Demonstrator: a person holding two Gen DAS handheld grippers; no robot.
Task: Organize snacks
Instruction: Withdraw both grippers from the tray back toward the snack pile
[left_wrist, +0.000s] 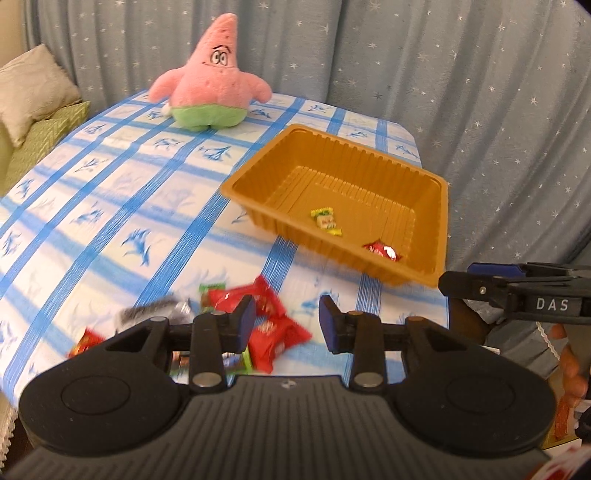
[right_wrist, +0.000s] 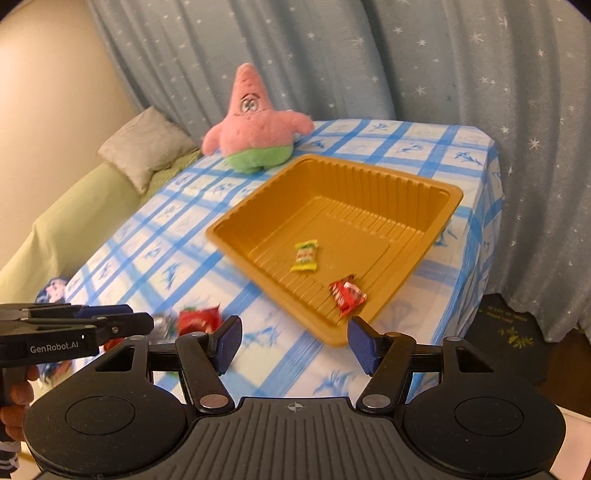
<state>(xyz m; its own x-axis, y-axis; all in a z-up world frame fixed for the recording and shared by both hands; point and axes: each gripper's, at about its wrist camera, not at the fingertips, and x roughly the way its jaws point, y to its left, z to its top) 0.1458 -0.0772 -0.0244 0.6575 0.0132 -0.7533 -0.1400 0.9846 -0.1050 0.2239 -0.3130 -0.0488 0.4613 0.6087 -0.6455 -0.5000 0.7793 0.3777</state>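
An orange plastic tray sits on the blue-checked tablecloth. Inside it lie a yellow-green candy and a red snack packet. A loose pile of red snack packets with a silver one lies on the cloth near the front. My left gripper hovers open just above that pile, nothing between its blue pads. My right gripper is open and empty, in front of the tray's near corner. Each gripper shows at the edge of the other's view.
A pink star plush toy stands at the far side of the table. A grey starred curtain hangs behind. A green sofa with a beige cushion is to the left. The table's right edge drops off near the tray.
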